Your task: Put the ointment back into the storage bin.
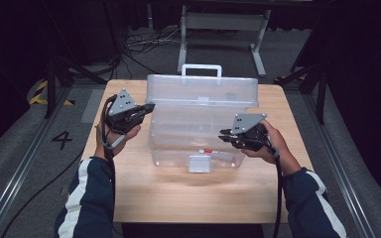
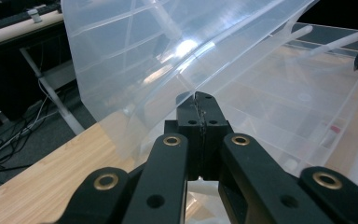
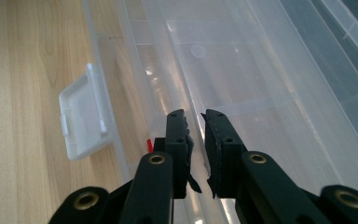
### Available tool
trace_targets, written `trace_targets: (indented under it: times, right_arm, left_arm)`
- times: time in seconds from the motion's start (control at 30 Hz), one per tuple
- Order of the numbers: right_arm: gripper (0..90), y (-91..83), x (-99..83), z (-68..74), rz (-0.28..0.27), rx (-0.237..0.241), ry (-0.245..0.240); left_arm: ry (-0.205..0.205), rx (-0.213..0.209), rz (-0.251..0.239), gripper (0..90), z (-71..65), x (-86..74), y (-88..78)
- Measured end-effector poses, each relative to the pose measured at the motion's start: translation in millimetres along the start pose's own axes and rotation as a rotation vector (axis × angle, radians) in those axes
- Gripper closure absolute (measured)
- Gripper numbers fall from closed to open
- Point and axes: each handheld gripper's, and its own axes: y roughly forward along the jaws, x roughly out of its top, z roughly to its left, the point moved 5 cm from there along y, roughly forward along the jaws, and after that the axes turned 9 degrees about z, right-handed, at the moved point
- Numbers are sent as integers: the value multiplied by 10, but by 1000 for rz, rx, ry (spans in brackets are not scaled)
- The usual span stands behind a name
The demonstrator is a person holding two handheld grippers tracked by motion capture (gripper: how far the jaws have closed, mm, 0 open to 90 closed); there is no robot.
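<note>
A clear plastic storage box [image 1: 198,144] stands on the wooden table [image 1: 188,198] with its lid [image 1: 202,89] raised and tilted back, white handle [image 1: 201,68] on top. My left gripper [image 1: 150,106] is at the lid's left edge. In the left gripper view its jaws [image 2: 196,95] are closed together, with the bent lid's [image 2: 168,56] thin edge running into their tips. My right gripper [image 1: 222,135] reaches over the box's right side. Its jaws [image 3: 195,114] stand a narrow gap apart, nothing between them, above the clear bottom [image 3: 261,79].
A white latch [image 1: 199,163] hangs open on the box's front wall and appears in the right gripper view [image 3: 81,121]. A small red item [image 1: 207,150] lies inside near the front. A white metal frame [image 1: 223,29] and cables lie on the floor beyond the table.
</note>
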Motion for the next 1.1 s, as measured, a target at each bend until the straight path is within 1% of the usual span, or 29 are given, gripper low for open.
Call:
trace_targets:
  times: [0.03, 0.1, 0.17, 0.23, 0.33, 0.37, 0.4, 0.47, 0.53, 0.67, 0.93, 0.97, 1.03, 1.1]
  right_arm:
    - [811, -14, -11, 4, 0, -7, 2]
    - [819, -41, -38, 7, 0, -16, 0]
    - [831, -72, -71, 4, -6, -11, 6]
    - [845, -109, -108, 0, -11, -12, 9]
    - [850, -138, -146, -1, -21, -10, 21]
    - [851, -141, -150, 1, -26, -12, 27]
    - [852, -148, -159, 4, -35, -16, 31]
    - [853, -151, -167, 8, -39, -22, 33]
    - [857, -172, -187, 9, -41, -25, 37]
    - [864, -200, -221, 7, -50, -23, 54]
    - [874, -218, -256, 25, -49, -25, 61]
    - [884, -230, -278, 26, -58, -18, 75]
    - [888, -243, -294, 19, -66, -15, 84]
    - [897, -274, -325, 9, -76, -17, 96]
  left_arm:
    - [0, 0, -2, 900, 0, -2, -5]
    - [13, -5, 3, 900, -6, -10, -7]
    - [25, -6, 10, 900, -18, -28, -13]
    - [23, -5, 12, 900, -30, -40, -15]
    - [39, 6, 27, 900, -52, -49, -18]
    - [41, 12, 27, 900, -58, -53, -20]
    - [52, 20, 26, 900, -58, -56, -25]
    - [59, 23, 25, 900, -63, -63, -26]
    - [63, 21, 23, 900, -64, -69, -26]
    - [62, 0, 14, 900, -59, -91, -27]
    - [70, -13, 10, 900, -83, -141, -31]
    - [82, -7, 26, 900, -91, -162, -19]
    - [86, -6, 29, 900, -93, -171, -15]
    - [83, -16, 29, 900, -95, -187, -14]
